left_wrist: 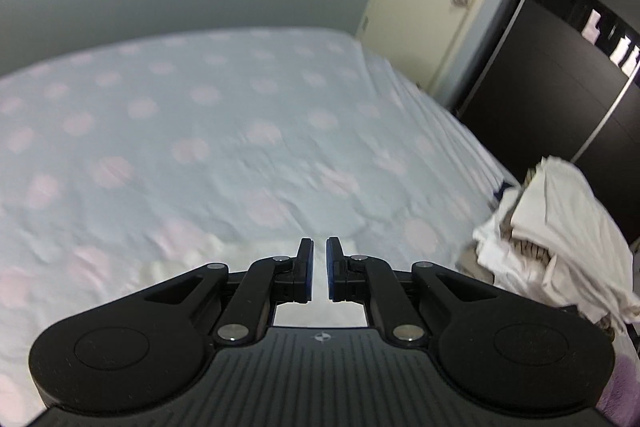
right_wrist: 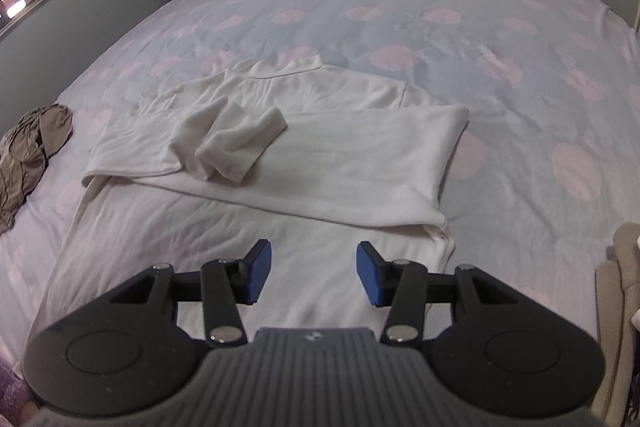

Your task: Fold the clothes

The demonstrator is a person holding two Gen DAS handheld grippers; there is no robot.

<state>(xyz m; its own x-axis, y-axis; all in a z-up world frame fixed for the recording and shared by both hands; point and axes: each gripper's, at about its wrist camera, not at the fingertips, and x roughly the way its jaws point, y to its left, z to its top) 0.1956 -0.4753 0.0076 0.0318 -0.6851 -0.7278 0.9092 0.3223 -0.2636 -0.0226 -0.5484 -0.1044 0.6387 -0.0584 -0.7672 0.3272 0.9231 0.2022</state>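
Your left tongs [left_wrist: 319,269] are pinched nearly shut on nothing; your right tongs [right_wrist: 314,273] gape wide, empty. The white long-sleeved cotton top [right_wrist: 304,155] lies half-folded at twelve o'clock on the pink-dotted pale-blue bed [right_wrist: 520,67]; a crumpled brown garment [right_wrist: 28,151] at nine.

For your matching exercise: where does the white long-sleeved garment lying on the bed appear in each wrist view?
Left wrist view: not in it.
Right wrist view: white long-sleeved garment lies mid-frame, just beyond the fingertips.
Shared landmark: pale bedsheet with pink spots.
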